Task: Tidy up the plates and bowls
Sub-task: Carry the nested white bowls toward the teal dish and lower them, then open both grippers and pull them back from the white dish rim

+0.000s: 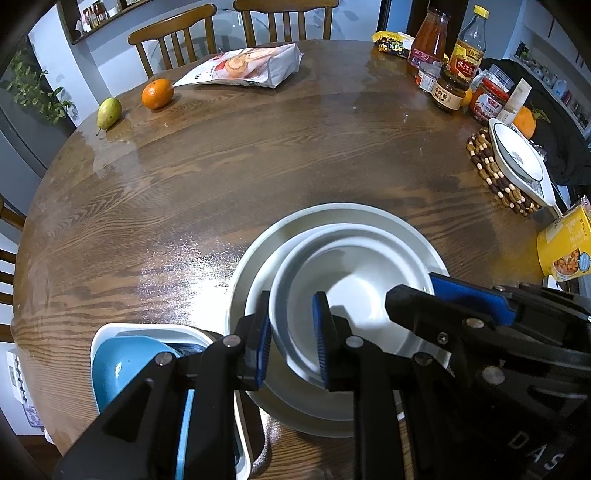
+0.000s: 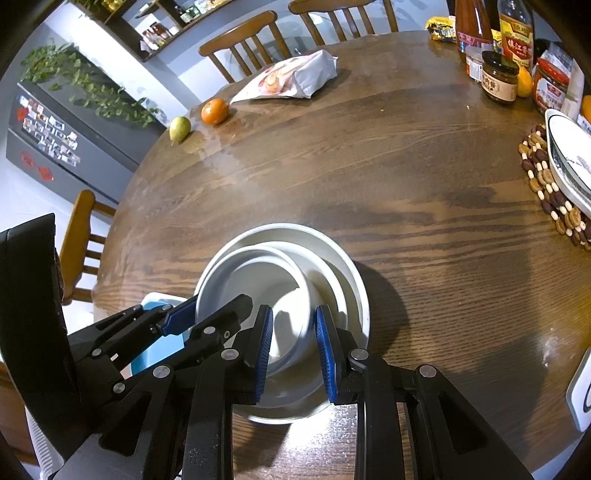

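A small white bowl (image 1: 351,280) (image 2: 258,280) is nested in a wider white bowl (image 1: 260,286) (image 2: 328,291), which rests in a large white dish (image 1: 332,212) (image 2: 340,254) near the table's front edge. My left gripper (image 1: 290,343) (image 2: 199,310) is shut on the small bowl's left wall, one pad inside and one outside. My right gripper (image 2: 294,350) (image 1: 432,291) is shut on the opposite wall in the same way. To the left, a blue bowl (image 1: 122,362) lies in a white square dish (image 1: 147,326). A patterned white bowl (image 1: 517,155) (image 2: 569,158) sits on a beaded trivet (image 1: 491,173) at the right.
On the round wooden table (image 1: 221,184), a pear (image 1: 109,112), an orange (image 1: 157,93) and a snack bag (image 1: 243,66) lie at the far side. Jars and bottles (image 1: 448,88) crowd the far right. A yellow packet (image 1: 565,247) is at the right edge. Wooden chairs (image 1: 173,33) stand behind.
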A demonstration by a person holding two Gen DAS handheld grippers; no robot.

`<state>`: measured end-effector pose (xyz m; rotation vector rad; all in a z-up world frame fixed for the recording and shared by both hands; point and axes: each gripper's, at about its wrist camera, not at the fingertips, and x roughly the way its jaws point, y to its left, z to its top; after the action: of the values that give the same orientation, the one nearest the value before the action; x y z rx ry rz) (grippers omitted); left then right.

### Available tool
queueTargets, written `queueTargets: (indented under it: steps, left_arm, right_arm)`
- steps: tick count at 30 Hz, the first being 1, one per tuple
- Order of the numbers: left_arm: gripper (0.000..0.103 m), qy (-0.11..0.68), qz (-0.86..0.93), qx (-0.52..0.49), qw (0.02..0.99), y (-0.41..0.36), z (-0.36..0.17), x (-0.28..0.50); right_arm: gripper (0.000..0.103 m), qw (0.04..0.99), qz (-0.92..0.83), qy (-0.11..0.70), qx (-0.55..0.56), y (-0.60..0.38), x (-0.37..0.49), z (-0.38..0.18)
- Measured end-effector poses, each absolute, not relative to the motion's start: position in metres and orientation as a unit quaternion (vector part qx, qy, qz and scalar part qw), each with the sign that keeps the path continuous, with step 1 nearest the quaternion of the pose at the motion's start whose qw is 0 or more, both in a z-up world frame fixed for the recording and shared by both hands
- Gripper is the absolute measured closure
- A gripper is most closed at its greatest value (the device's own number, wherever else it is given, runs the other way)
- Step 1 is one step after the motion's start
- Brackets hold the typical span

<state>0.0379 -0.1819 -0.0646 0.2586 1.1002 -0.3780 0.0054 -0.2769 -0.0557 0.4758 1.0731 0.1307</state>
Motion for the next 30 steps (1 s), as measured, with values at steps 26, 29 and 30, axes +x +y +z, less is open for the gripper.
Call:
queueTargets:
  steps: [26,29,30]
  left_arm:
    - [0.083,0.506,-0.179,0.120,0.835,-0.178,-0.055,0.037]
    - [0.083,0.505,-0.178,0.120,0.836,-0.177,-0.054,0.036]
    - [0.083,0.504,-0.179,0.120,0.837,-0.176,-0.053,0.036]
  right_arm:
    - [0.078,0.838,0.063,0.494,0.223,-0.280,0.002,-0.046]
    - [0.077,0.839,0.063,0.492,0.223,-0.280,0.000,-0.044]
    - [0.077,0.839,0.063,0.492,0.224,-0.279,0.000,-0.044]
